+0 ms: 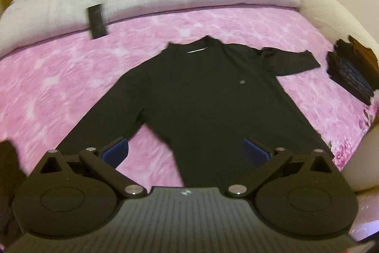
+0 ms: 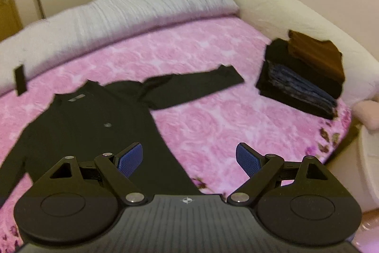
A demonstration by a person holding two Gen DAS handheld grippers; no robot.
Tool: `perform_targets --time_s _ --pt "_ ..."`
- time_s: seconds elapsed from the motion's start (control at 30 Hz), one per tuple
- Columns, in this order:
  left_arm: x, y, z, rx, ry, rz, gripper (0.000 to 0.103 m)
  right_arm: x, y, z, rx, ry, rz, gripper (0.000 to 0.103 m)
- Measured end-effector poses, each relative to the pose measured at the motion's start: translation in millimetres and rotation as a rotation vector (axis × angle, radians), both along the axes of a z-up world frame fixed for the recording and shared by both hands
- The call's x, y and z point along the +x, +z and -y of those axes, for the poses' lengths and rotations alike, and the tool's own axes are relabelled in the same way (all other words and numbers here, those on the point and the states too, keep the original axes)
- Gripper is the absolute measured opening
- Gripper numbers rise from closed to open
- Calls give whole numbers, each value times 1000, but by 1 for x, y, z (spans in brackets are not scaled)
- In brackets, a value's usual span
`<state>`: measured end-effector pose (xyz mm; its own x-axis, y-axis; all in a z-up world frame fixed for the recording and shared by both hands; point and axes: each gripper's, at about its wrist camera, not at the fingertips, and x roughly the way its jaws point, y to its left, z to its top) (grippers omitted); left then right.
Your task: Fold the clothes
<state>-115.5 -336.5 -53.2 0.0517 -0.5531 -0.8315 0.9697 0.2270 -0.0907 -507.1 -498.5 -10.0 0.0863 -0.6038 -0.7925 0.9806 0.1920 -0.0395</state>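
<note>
The black long-sleeved top (image 1: 203, 96) lay spread flat on the pink bedspread (image 1: 71, 77), unfolded, both the left gripper (image 1: 186, 152) and right gripper (image 2: 189, 159) gaping empty above its hem; folding had evidently yet to begin, next requiring a sleeve or side edge to be pinched.

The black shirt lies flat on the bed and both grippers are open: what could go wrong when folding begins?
1. The black shirt is thin; open fingers may also pinch the pink bedcover.
2. Its outstretched sleeve ends near the folded stack; a wide swing might disturb it.
</note>
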Motion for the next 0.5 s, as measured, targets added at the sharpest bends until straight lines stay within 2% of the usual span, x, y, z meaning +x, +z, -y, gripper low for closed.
perform_targets --time_s 0.17,0.3,0.4,0.5 --pt "-22 -14 64 7 -39 -18 101 -2 -8 32 10 12 -50 88" --pt "-52 -28 122 -4 -43 -5 101 -10 -24 81 16 50 -58 88" --pt "-76 -45 166 -1 12 16 102 -17 -44 130 22 122 -43 88" --pt "-104 -67 209 22 59 58 101 -17 -71 191 19 262 -27 88"
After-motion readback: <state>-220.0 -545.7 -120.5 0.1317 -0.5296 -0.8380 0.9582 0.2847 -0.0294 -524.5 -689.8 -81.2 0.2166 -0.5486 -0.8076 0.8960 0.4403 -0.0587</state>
